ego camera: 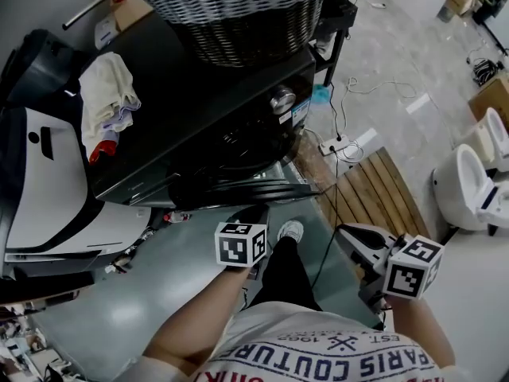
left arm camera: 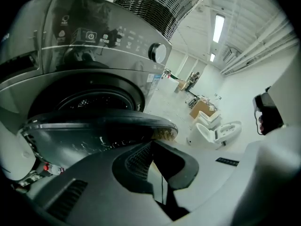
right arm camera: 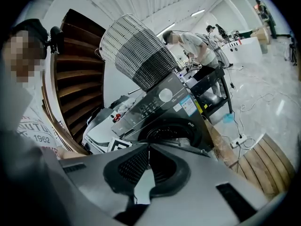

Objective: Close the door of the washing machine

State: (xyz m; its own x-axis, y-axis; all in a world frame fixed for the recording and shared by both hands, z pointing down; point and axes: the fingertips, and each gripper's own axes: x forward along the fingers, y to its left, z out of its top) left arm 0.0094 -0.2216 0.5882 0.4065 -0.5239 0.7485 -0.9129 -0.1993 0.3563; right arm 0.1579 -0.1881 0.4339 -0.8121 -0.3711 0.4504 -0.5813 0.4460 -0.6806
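The dark front-loading washing machine stands ahead of me. Its round door hangs open over the floor, leaving the drum mouth uncovered. My left gripper is shut and empty. In the left gripper view its tips sit right at the door's dark rim; whether they touch it I cannot tell. My right gripper is off to the right over the wooden boards, shut on nothing and well apart from the door. In the right gripper view its tips point toward the machine.
A wicker basket sits on top of the machine. A white appliance with cloths on it stands at the left. Slatted wooden boards, a power strip with cables and white toilets lie to the right. My shoe is below the door.
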